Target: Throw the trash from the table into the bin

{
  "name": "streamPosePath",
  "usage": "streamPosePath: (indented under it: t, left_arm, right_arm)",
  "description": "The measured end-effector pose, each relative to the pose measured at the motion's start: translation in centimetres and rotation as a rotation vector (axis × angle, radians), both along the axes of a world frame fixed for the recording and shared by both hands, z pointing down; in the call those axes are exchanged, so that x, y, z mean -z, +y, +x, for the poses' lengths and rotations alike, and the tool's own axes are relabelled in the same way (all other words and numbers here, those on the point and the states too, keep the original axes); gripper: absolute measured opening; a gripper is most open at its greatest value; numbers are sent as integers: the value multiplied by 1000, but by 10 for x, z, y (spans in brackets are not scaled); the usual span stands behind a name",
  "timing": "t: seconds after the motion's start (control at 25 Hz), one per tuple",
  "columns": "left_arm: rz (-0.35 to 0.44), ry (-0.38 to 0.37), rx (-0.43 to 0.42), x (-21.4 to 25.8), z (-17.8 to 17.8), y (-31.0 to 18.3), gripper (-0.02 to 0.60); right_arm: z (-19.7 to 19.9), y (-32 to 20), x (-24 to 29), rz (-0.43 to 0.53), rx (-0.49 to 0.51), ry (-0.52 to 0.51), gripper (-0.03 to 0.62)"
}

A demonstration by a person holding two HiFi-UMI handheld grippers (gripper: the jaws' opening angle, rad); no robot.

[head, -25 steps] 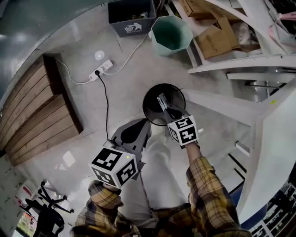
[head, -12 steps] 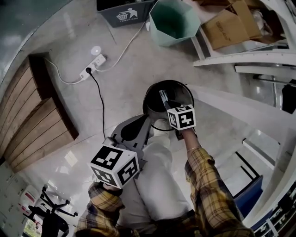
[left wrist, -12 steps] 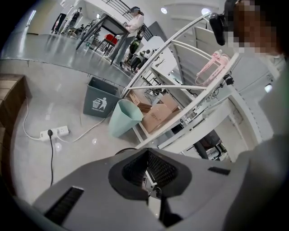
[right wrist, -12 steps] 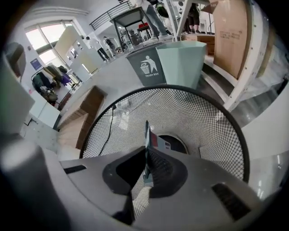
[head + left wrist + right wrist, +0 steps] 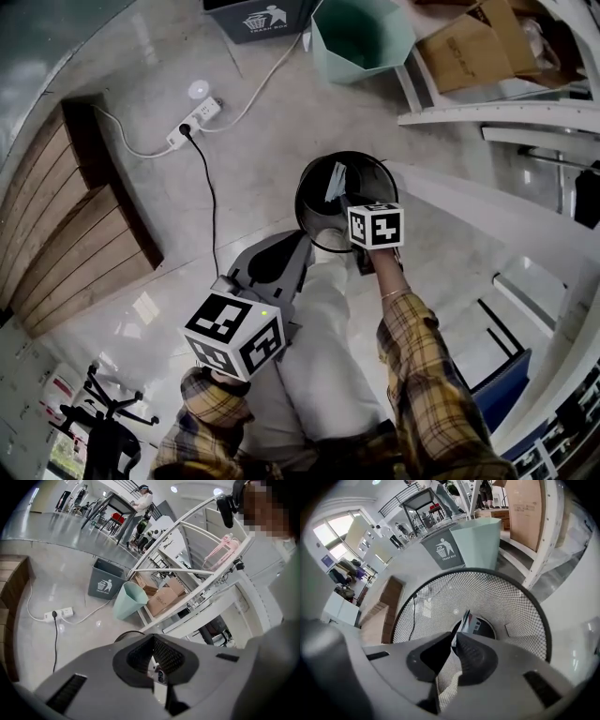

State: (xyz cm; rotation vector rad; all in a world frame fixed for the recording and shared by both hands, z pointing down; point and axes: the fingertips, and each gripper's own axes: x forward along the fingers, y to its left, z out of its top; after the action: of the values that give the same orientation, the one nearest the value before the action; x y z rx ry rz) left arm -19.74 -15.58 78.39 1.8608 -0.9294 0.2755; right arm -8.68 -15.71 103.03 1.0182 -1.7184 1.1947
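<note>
A round black mesh bin (image 5: 314, 208) stands on the floor just in front of the person's feet. My right gripper (image 5: 455, 637) points steeply down into the bin's mouth, its marker cube (image 5: 376, 226) over the near rim. It is shut on a thin flat piece of trash (image 5: 465, 619), white with a printed face, which sticks out past the tips over the bin's bottom (image 5: 485, 629). In the head view that piece (image 5: 335, 180) shows inside the rim. My left gripper (image 5: 272, 267) hangs to the left of the bin, shut, with nothing held (image 5: 153, 638).
A teal bin (image 5: 361, 37) and a dark grey trash box (image 5: 258, 17) stand farther off. A power strip (image 5: 197, 114) and its black cable lie on the floor at left, beside a wooden platform (image 5: 66, 216). White table legs (image 5: 487, 225) and cardboard boxes (image 5: 478, 47) crowd the right.
My right gripper has come down to the black bin and rolled, so its cube faces differently; the flat piece now sits inside the rim. The left gripper has sunk a little.
</note>
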Motion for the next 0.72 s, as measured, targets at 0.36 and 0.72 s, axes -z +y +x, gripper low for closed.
streamPosePath:
  t: [0.36, 0.72]
  left_arm:
    - [-34, 5, -20, 79, -2, 21, 8]
    - [53, 10, -100, 217, 2, 12, 8]
  right_arm:
    - [-6, 14, 90, -9, -6, -12, 11]
    - [-22, 7, 245, 69, -54, -47, 11]
